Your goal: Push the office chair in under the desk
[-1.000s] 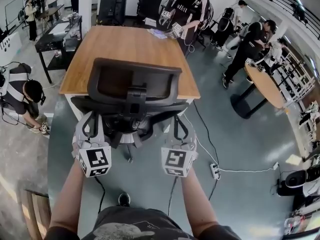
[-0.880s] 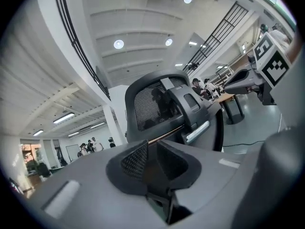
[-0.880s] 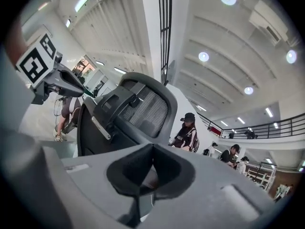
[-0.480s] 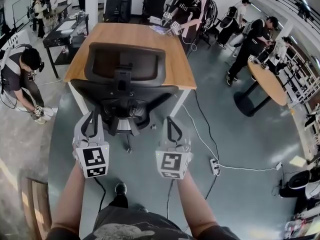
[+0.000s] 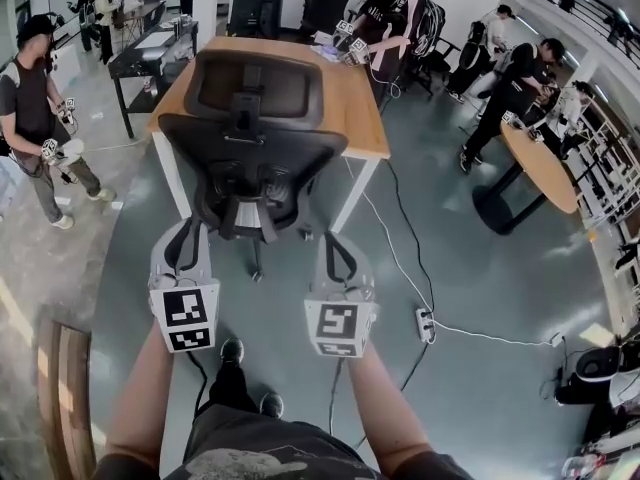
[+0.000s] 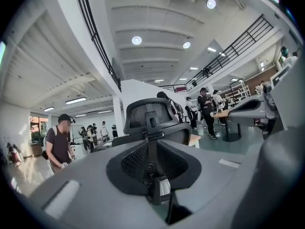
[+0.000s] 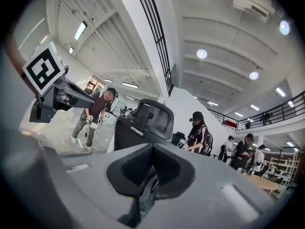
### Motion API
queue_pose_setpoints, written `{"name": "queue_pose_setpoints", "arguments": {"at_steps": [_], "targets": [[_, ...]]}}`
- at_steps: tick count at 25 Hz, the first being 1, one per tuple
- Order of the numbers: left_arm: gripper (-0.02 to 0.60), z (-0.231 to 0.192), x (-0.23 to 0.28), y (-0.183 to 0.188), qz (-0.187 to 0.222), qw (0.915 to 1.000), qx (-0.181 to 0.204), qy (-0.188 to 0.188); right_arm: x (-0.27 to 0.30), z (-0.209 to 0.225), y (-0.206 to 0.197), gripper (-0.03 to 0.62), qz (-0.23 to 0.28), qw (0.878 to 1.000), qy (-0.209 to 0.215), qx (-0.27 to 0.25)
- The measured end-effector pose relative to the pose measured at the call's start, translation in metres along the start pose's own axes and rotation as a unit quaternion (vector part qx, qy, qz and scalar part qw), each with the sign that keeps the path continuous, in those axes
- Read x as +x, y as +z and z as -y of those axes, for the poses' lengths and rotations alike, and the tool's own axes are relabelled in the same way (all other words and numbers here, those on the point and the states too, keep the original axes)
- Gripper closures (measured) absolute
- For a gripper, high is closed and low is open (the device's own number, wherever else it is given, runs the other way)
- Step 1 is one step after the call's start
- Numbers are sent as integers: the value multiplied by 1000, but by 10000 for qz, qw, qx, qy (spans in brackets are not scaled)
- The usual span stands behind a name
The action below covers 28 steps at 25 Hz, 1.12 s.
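A black mesh office chair (image 5: 255,138) is standing right at the near edge of the wooden table (image 5: 355,108), its backrest turned toward the person holding the grippers; how far the seat is reaching under the top I cannot tell from here. Both grippers are pointing level at the rear of the chair. The left gripper (image 5: 187,230) is sitting just beside the seat's rear edge with its jaws a narrow way apart and nothing between them. The right gripper (image 5: 335,240) is hanging a little clear of the chair with its jaws pressed together on nothing. A white power strip (image 5: 425,325) is lying on the grey floor (image 5: 480,298) to the right, and a person (image 5: 390,18) is working at the table's far end
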State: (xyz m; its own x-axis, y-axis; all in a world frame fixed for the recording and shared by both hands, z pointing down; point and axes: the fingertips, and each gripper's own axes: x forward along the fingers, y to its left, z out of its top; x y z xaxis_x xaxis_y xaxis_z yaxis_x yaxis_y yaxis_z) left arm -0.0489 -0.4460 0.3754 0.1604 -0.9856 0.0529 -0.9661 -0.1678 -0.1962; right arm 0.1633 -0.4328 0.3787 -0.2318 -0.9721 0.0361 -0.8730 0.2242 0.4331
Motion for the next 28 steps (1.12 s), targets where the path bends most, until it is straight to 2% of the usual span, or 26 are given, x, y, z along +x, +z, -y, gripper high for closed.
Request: {"name": "queue_pose_setpoints", "arguments": {"at_steps": [5, 10, 14, 28], "targets": [[508, 16, -30, 5, 52, 9996, -281, -19, -24, -17, 0, 603, 30, 9994, 339, 88], [508, 15, -48, 8, 54, 9997, -234, -12, -34, -27, -2, 603, -55, 9985, 523, 127], [508, 7, -49, 8, 28, 9998, -206, 29, -31, -31, 1, 603, -55, 9986, 523, 110], [508, -13, -62, 5, 6, 9995, -209, -228, -37, -51, 16, 603, -176, 9990, 400, 27]]}}
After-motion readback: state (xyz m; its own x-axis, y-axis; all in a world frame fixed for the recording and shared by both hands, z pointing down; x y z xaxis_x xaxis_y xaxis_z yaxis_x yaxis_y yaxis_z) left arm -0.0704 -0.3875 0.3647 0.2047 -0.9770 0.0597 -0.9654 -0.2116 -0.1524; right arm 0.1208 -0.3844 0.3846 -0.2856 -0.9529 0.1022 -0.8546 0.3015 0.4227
